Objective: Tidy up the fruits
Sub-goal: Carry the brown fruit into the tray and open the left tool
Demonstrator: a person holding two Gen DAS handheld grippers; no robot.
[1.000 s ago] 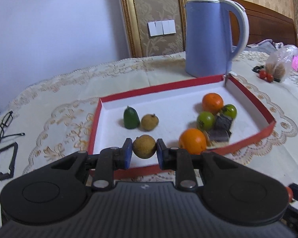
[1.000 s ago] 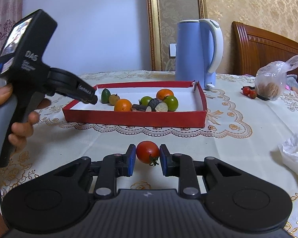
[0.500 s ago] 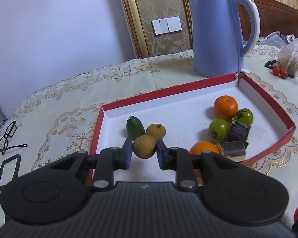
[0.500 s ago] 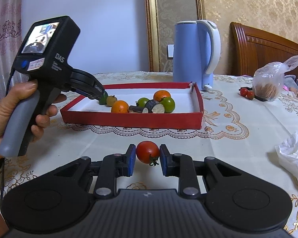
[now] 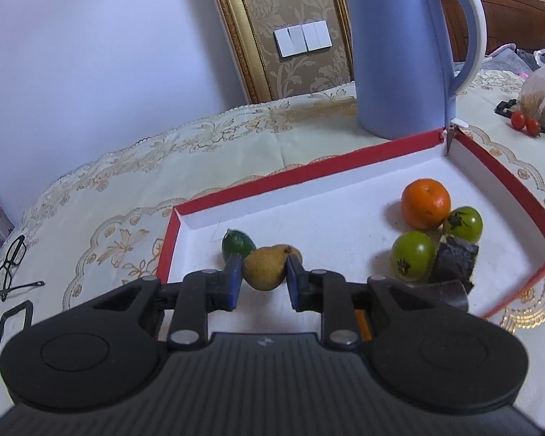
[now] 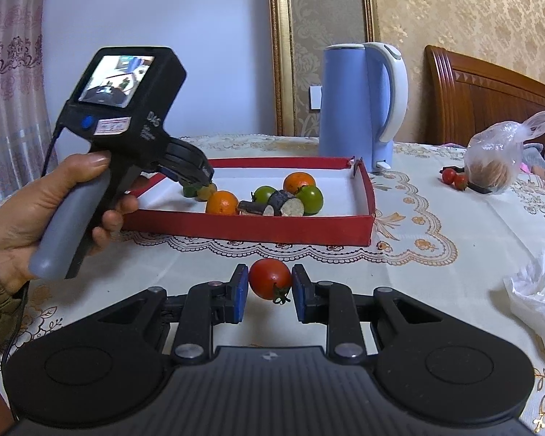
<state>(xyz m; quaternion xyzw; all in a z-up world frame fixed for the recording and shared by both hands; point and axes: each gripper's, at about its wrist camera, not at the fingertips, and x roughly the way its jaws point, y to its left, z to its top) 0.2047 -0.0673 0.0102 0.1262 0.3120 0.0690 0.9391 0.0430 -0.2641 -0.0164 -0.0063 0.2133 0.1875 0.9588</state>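
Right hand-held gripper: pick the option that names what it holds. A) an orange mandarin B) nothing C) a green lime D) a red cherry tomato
D: the right hand-held gripper has its blue pads closed on a small red cherry tomato with a green stem, in front of the red tray rather than inside it.

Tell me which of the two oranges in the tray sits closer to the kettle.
The orange beside the two green tomatoes, toward the tray's far corner by the kettle. The other orange lies near the front wall.
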